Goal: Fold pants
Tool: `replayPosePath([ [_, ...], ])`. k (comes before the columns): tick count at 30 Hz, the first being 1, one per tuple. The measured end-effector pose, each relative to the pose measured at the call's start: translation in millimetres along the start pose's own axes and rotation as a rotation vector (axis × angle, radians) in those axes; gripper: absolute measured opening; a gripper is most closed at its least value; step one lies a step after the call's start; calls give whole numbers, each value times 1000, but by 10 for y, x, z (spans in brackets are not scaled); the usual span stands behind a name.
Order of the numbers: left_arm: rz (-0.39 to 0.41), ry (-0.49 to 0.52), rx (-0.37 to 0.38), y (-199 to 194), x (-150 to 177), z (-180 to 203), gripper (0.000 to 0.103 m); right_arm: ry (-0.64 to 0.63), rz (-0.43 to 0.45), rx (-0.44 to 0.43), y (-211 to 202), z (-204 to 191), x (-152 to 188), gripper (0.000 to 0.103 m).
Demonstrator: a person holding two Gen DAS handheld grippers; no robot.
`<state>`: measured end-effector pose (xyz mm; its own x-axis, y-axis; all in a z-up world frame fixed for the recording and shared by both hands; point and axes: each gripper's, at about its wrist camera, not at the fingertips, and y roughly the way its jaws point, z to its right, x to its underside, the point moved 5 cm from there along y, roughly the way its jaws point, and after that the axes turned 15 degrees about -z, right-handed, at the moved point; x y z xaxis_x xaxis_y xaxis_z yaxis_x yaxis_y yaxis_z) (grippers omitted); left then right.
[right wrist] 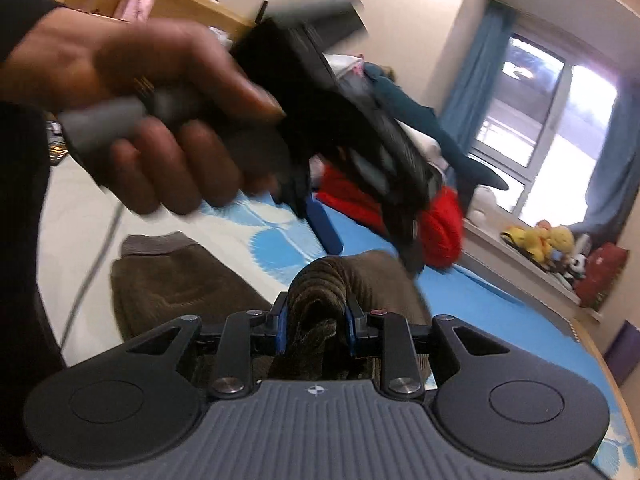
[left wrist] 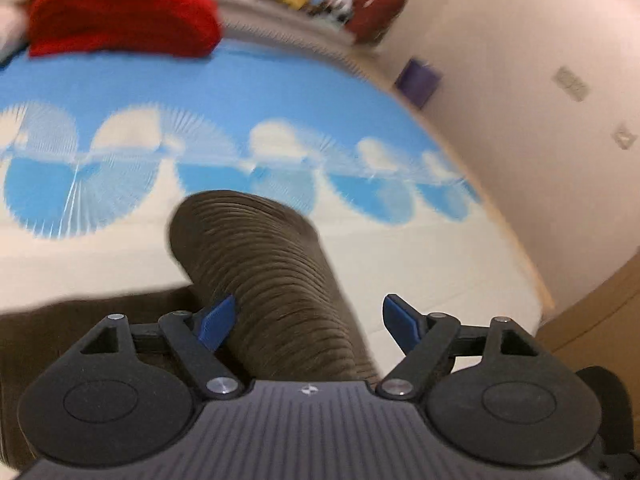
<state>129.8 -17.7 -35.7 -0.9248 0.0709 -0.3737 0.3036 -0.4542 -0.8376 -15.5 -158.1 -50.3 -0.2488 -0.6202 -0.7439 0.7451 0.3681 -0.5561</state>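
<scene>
Brown corduroy pants [left wrist: 260, 264] lie on the bed, one ribbed leg raised in a hump between my left gripper's [left wrist: 310, 320] open jaws. The blue fingertips [left wrist: 218, 320] stand wide apart, the left one against the cloth. My right gripper [right wrist: 316, 320] is shut on a bunched fold of the pants [right wrist: 316, 300] and holds it above the bed. The waistband end [right wrist: 156, 244] lies flat at the left. The other hand and the left gripper [right wrist: 320, 216], blurred, hover above the pants in the right wrist view.
The bed sheet [left wrist: 240, 92] is blue and white with cloud shapes. A red folded cloth [left wrist: 120, 8] lies at the bed's far end, also in the right wrist view [right wrist: 440, 224]. Stuffed toys [right wrist: 536, 240] sit on a window ledge. A purple box [left wrist: 418, 78] stands by the wall.
</scene>
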Motion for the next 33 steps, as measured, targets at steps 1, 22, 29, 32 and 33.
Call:
replayPosePath([
  [1, -36, -23, -32, 87, -9, -39, 84, -20, 4, -6, 10, -62, -15, 28],
  [22, -143, -194, -67, 438, -88, -389, 74, -12, -9, -7, 83, -168, -86, 27],
  [29, -133, -120, -120, 463, -104, -293, 26, -10, -63, -10, 151, -92, -84, 32],
  [32, -108, -100, -135, 379, -82, -288, 22, 1, -89, -59, 164, -60, -134, 44],
  [33, -94, -90, -140, 330, -73, -288, 21, 12, -97, -78, 164, -44, -159, 51],
])
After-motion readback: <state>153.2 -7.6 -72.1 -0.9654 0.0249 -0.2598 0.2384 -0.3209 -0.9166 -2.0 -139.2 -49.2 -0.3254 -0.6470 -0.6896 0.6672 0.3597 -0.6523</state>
